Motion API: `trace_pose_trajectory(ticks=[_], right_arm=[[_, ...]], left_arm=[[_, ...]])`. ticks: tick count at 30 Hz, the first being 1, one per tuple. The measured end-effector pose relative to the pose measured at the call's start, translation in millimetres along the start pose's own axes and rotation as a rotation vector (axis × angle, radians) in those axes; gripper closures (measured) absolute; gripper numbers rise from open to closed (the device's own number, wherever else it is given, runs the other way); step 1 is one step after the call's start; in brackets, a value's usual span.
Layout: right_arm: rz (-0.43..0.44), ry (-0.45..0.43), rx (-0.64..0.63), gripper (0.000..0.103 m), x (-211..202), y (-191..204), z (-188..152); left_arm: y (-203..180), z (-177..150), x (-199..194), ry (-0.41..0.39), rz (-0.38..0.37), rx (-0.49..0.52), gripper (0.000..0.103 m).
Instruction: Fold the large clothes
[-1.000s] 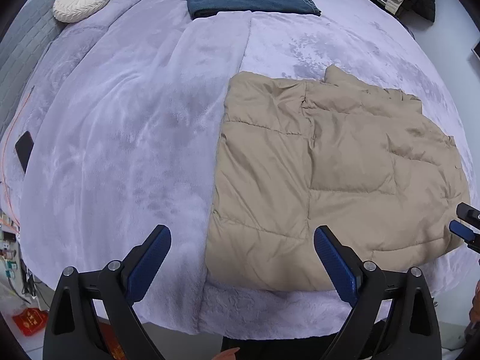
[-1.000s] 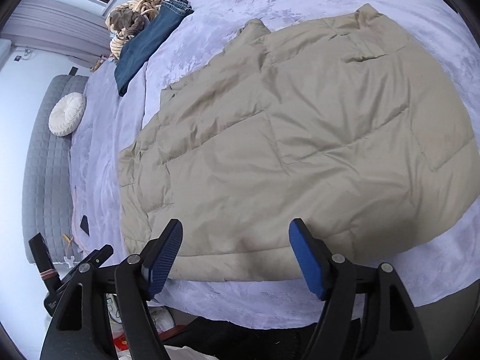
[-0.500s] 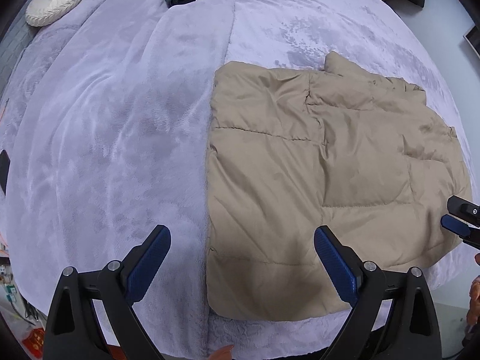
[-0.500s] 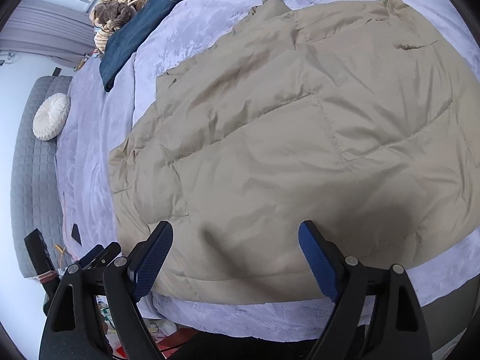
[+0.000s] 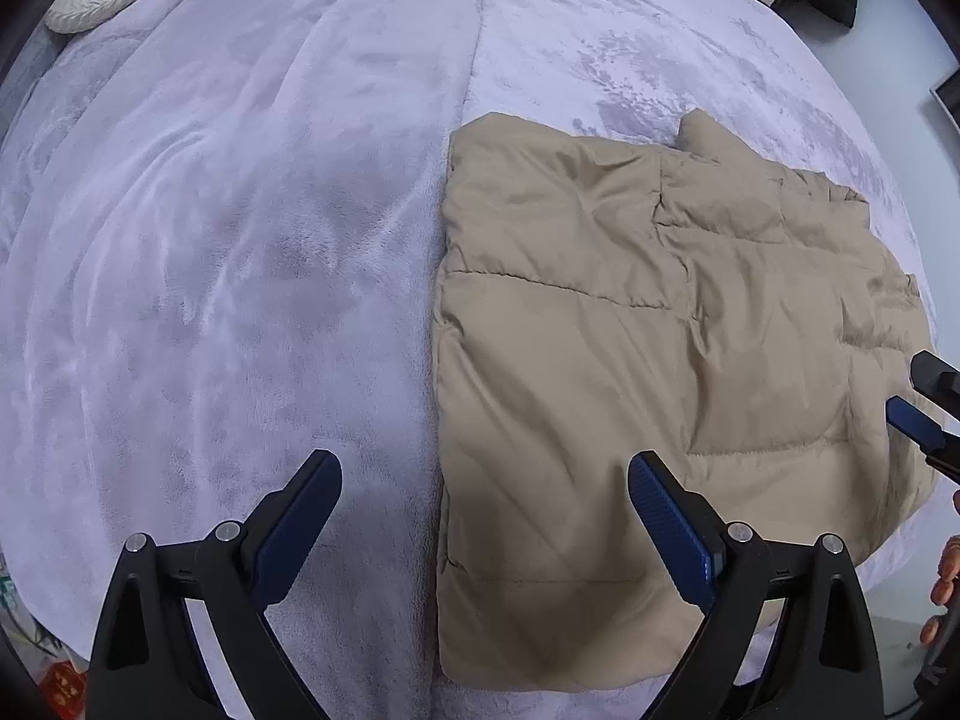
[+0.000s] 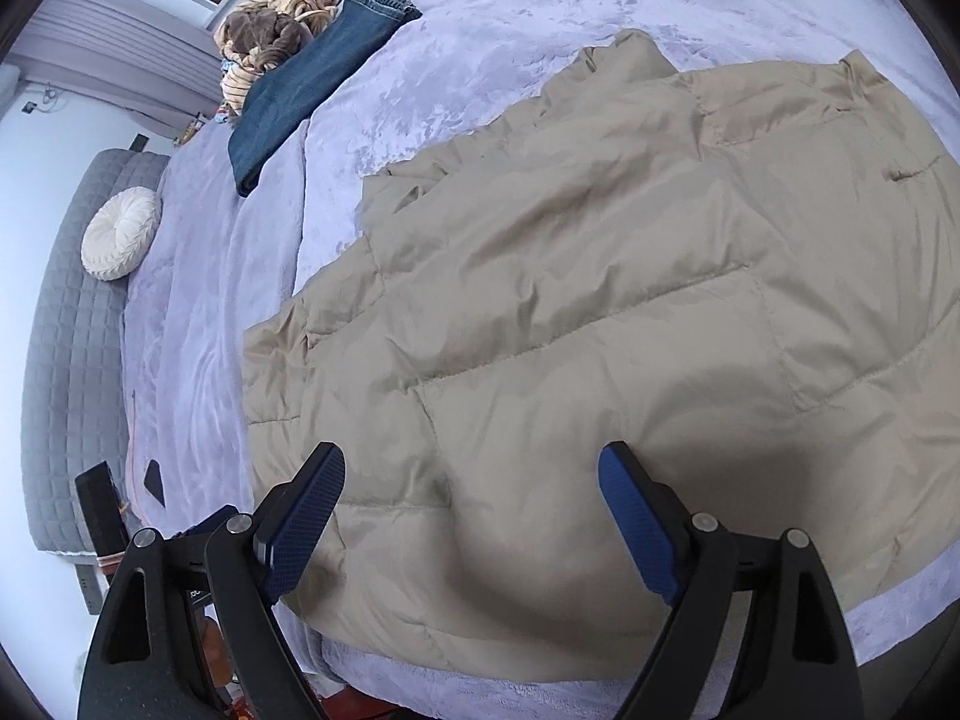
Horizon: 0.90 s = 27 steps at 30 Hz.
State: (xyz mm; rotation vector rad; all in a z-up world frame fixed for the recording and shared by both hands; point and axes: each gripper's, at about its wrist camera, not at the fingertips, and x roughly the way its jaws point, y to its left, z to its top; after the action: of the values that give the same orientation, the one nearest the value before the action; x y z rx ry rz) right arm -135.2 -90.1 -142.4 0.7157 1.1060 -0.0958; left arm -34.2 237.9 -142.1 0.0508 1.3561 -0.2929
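Tan quilted jacket (image 5: 660, 348) on a pale lilac plush blanket (image 5: 240, 252).
Folded dark blue jeans (image 6: 312, 78), a cream pleated round cushion (image 6: 120, 234), a grey grid-stitched headboard (image 6: 66, 360); blue textured pads (image 6: 639, 522) on black frames.

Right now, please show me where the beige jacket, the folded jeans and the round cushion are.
beige jacket (image 6: 600, 312), right wrist view, quilted middle panel.
folded jeans (image 6: 312, 78), right wrist view, middle of the denim.
round cushion (image 6: 120, 234), right wrist view, pleated centre.

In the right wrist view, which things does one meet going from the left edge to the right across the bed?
Grey headboard → round white cushion → folded jeans → beige padded jacket.
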Motion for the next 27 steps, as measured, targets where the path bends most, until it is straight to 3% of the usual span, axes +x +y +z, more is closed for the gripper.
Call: trace_pose_trajectory(ticks=[4,8,16,27], right_arm=[[0.083,-0.01,0.024,0.014,10,5,8],[0.037,0.039,0.02,0.014,22,5,12],[0.06,0.102,0.048,0.014,36,-9,17],[0.045,0.124,0.033,0.014,48,-10,18]], left_arm=[[20,6,8,0.018,-0.129,-0.053,0.006],[39,12,13,0.014,-0.273,-0.073,0.006],[61,24,59,0.124,-0.67,-0.109,0.006],[13,40,105,0.258,-0.771,-0.016,0.006]])
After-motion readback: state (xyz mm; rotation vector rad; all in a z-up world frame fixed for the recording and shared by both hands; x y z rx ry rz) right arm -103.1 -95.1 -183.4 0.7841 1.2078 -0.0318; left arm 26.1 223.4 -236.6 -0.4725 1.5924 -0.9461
